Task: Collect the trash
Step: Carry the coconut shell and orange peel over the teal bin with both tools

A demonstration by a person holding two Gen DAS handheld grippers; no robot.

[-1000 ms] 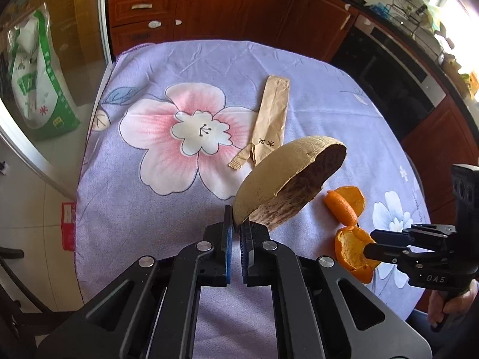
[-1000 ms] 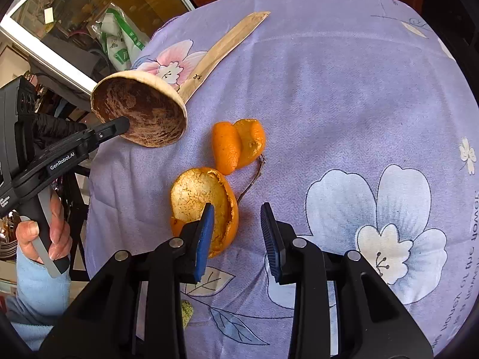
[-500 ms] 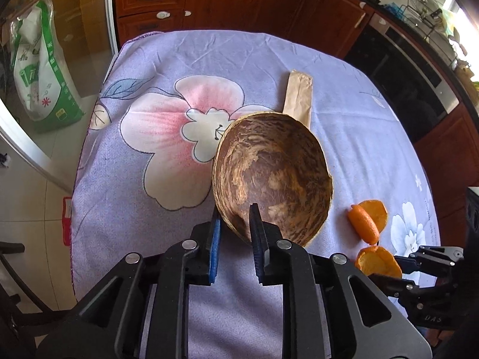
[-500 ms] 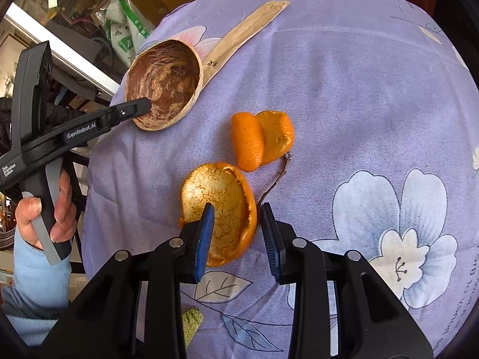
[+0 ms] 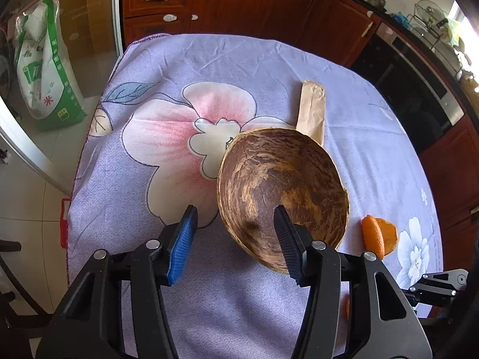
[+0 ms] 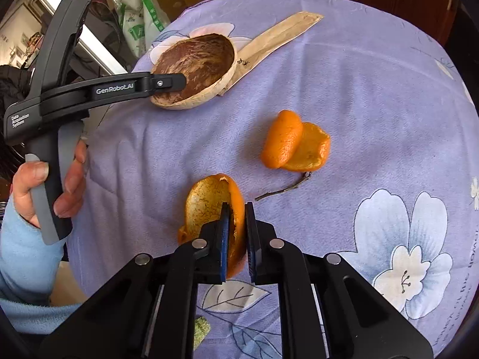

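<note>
A brown coconut-shell bowl (image 5: 284, 191) rests hollow side up on the purple flowered tablecloth (image 5: 155, 179). My left gripper (image 5: 235, 220) is open, its jaws wide apart, the right one over the bowl's near rim; it also shows in the right wrist view (image 6: 167, 83) beside the bowl (image 6: 197, 68). My right gripper (image 6: 237, 209) is shut on the near orange peel (image 6: 209, 200), which sits on the cloth. A second orange peel (image 6: 295, 142) lies farther out, also in the left wrist view (image 5: 378, 234). A brown paper sleeve (image 6: 278, 34) lies behind the bowl.
A thin twig (image 6: 281, 190) lies between the two peels. A small green scrap (image 6: 200, 329) lies near the table's front edge. A green-and-white bag (image 5: 45, 68) stands on the floor at left. Wooden cabinets (image 5: 239, 3) and an oven (image 5: 419, 89) stand beyond the table.
My left gripper set the bowl down upright on the cloth, let go and opened wide. My right gripper moved onto the near orange peel and closed on its edge.
</note>
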